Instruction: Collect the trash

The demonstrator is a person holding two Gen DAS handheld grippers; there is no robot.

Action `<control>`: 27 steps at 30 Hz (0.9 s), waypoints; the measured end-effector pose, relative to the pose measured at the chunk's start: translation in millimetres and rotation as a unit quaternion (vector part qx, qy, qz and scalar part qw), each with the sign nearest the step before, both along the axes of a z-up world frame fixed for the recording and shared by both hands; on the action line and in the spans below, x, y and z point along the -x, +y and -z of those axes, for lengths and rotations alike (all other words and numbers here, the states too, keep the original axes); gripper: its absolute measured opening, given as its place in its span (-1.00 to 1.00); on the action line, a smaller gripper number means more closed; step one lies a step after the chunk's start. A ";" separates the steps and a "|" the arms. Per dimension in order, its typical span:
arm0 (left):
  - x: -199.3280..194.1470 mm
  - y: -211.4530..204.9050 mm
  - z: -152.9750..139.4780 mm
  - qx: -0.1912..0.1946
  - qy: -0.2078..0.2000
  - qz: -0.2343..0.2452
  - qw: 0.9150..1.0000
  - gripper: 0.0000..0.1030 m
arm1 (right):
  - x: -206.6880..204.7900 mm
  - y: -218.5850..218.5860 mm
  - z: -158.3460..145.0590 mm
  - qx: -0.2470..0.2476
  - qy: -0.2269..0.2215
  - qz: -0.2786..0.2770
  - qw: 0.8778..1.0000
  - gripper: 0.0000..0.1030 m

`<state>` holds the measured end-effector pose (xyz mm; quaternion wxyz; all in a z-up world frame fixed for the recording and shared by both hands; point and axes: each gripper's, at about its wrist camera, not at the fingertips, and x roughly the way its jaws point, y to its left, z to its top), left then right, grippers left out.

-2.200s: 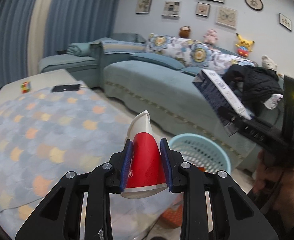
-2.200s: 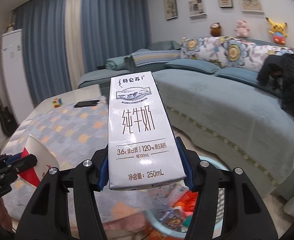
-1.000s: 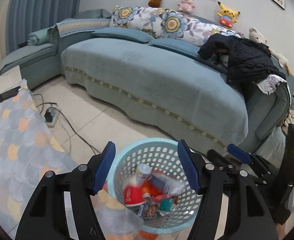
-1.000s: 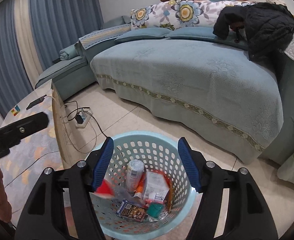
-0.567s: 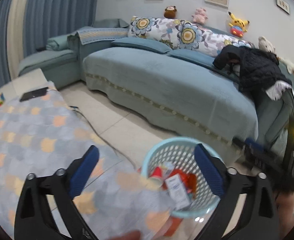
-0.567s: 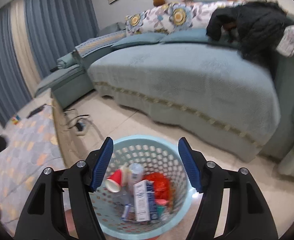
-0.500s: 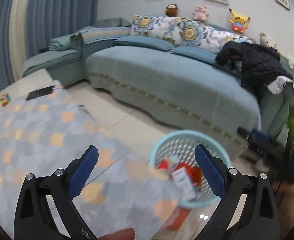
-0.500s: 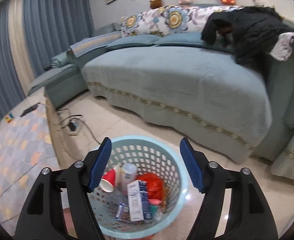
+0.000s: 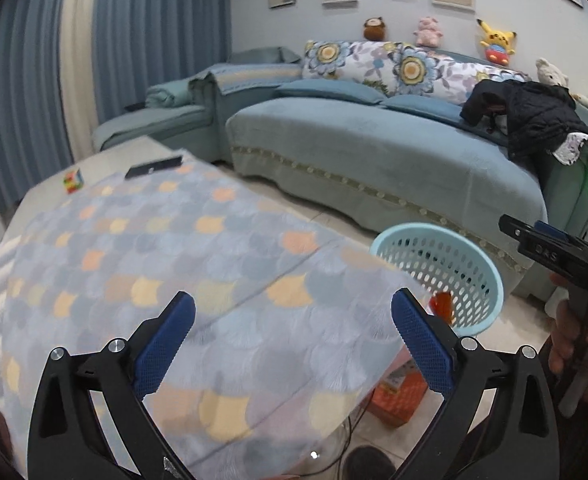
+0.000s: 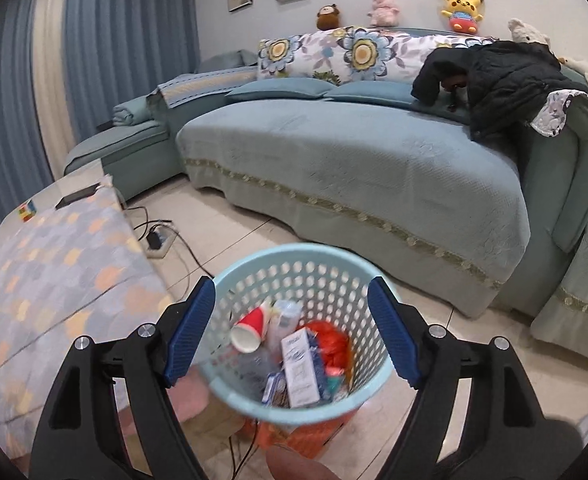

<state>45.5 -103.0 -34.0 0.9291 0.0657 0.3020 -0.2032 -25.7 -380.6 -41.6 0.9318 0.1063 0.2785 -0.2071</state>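
A light blue perforated trash basket (image 10: 254, 272) stands on the tile floor beside the table. Inside lie a red paper cup (image 10: 250, 328), a white milk carton (image 10: 299, 368) and several other wrappers. My right gripper (image 10: 292, 332) is open and empty, held above the basket. My left gripper (image 9: 294, 344) is open and empty over the table's patterned cloth (image 9: 154, 264). The basket also shows in the left wrist view (image 9: 465, 252), to the right of the table. The right gripper's body shows there at the far right edge (image 9: 549, 252).
A teal sofa (image 10: 373, 168) with floral pillows and a black jacket (image 10: 501, 76) runs behind the basket. A power strip with cables (image 10: 160, 240) lies on the floor. A phone (image 9: 154, 166) and a colour cube (image 9: 74, 180) sit at the table's far end. An orange box (image 9: 401, 396) sits under the table edge.
Both grippers opened and let the red cup and the milk carton fall into the basket. The left gripper has since swung back left over the table; the right stays above the basket.
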 end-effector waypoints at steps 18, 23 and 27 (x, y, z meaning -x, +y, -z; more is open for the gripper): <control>6.0 5.9 7.2 -0.005 -0.009 -0.003 1.000 0.85 | 7.1 29.9 10.3 0.005 0.015 0.008 1.000 0.45; 7.6 1.7 9.8 -0.014 -0.008 0.002 1.000 0.85 | 8.2 26.0 12.6 0.002 0.014 0.011 1.000 0.45; 8.3 1.5 10.4 -0.015 -0.009 0.003 1.000 0.85 | 8.4 25.5 13.4 0.001 0.015 0.011 1.000 0.45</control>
